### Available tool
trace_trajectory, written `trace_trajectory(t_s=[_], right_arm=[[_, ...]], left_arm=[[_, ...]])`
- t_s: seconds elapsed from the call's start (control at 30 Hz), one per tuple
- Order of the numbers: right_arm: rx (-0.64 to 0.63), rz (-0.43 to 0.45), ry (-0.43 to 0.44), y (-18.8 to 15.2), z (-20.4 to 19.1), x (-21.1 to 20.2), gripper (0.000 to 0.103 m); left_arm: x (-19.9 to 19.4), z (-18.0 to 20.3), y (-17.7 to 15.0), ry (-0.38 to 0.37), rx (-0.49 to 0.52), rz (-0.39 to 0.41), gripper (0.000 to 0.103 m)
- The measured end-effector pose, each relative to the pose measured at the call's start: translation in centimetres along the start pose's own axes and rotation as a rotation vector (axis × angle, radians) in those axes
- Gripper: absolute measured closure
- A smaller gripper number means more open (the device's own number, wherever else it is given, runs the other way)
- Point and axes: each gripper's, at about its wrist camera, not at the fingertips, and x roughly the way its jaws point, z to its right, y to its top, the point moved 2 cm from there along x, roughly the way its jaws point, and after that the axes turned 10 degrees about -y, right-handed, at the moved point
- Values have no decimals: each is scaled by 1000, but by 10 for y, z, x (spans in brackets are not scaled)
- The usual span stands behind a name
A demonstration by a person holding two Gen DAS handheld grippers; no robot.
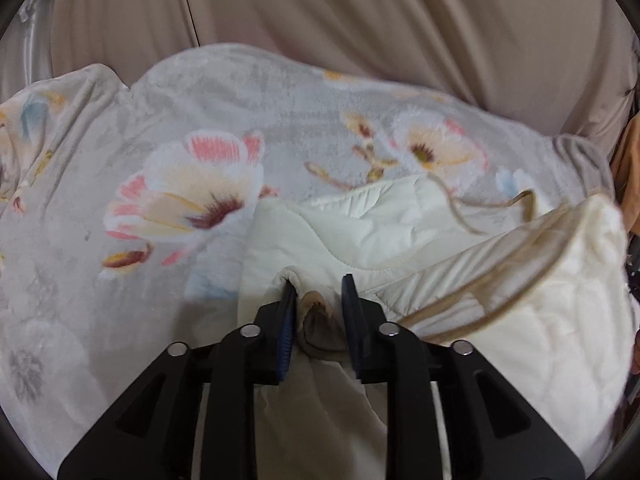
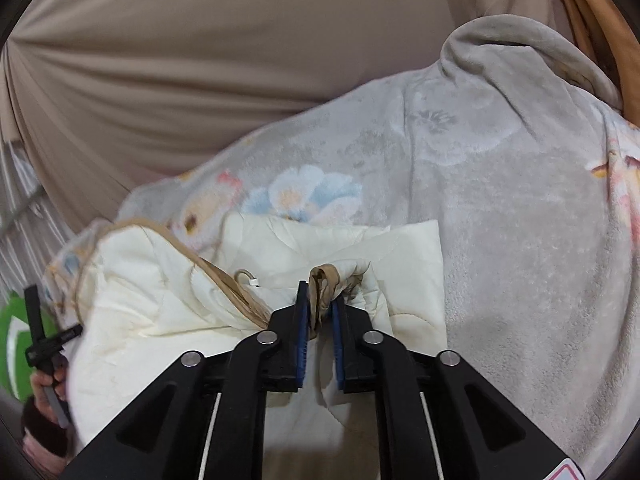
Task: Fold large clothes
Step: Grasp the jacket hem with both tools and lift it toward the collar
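left gripper (image 1: 318, 294): fingers pinching quilt (image 1: 360, 232) hem | right gripper (image 2: 320, 298): same, hem bunched | risk: slick hem slips out, fold sags onto blanket (image 1: 120, 280)

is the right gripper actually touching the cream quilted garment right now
Touching. The right wrist view shows the right gripper with both blue pads closed on a bunched, tan-trimmed edge of the cream quilted garment.

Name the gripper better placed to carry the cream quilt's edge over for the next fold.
Right, probably. The right gripper pinches the cream quilt trim tightly; the left gripper stands wider around its bunched corner.
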Motion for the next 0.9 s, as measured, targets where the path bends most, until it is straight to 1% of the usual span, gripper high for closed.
trace_trajectory(t_s=[0.03, 0.07, 0.1, 0.13, 0.17, 0.23, 0.27, 0.33, 0.4, 0.47, 0.5, 0.53, 0.57, 0.6, 0.63, 0.67, 0.7, 0.73, 0.77, 0.8, 0.83, 0.87, 0.9], right_arm=[[14, 25, 26, 3, 1, -13, 73], [19, 54, 34, 5, 2, -25, 61], [19, 94, 31, 7, 2, -38, 38], [6, 137, 23, 8, 1, -51, 34], [-6, 146, 22, 8, -1, -55, 34], [-30, 130, 15, 11, -3, -54, 32], [-36, 109, 6, 11, -5, -47, 32], [-48, 38, -12, 12, -8, -26, 31], [-56, -32, -45, 12, -10, -2, 31], [-76, -69, -104, 10, -13, 17, 32], [-96, -83, -114, 9, -17, 23, 42], [-113, -87, -123, 7, -21, 25, 66], [-132, -87, -132, 7, -25, 23, 81], [-137, -69, -110, 11, -29, 16, 91], [-128, -24, -84, 15, -33, 2, 93], [-124, 29, -47, 22, -37, -15, 93], [-115, 88, -6, 29, -41, -34, 94], [-100, 147, 49, 36, -43, -55, 95], [-86, 189, 79, 41, -44, -69, 95], [-83, 226, 80, 44, -45, -78, 95], [-96, 249, 46, 45, -44, -79, 95], [-106, 232, 13, 45, -42, -70, 95], [-98, 171, -16, 41, -35, -51, 96]], left_arm=[[-14, 1, 2, -23, 3, 27, 47], [-33, 3, 5, -27, 13, 75, 28], [-49, 5, 7, -24, 22, 125, 7], [-64, 7, 8, -24, 36, 173, 8], [-76, 11, 11, -24, 57, 198, 7], [-79, 15, 16, -21, 67, 189, 7], [-75, 16, 19, -22, 63, 175, 7], [-57, 15, 23, -25, 50, 127, 7], [-25, 11, 27, -20, 30, 38, 7], [0, 7, 27, -4, 0, -21, 8], [9, 5, 27, 0, -10, -41, 16], [18, 5, 27, -5, -18, -66, 39], [25, 5, 27, 0, -25, -93, 51], [25, 5, 28, -1, -38, -94, 77], [19, 6, 31, -20, -48, -76, 92], [6, 7, 37, -46, -57, -34, 92], [-9, 10, 42, -57, -59, 14, 93], [-22, 11, 48, -82, -60, 53, 94], [-35, 11, 54, -88, -70, 90, 94], [-41, 9, 57, -72, -74, 112, 94], [-42, 8, 60, -58, -70, 118, 94], [-34, 5, 60, -57, -65, 98, 94], [-21, 1, 57, -53, -71, 61, 94]])
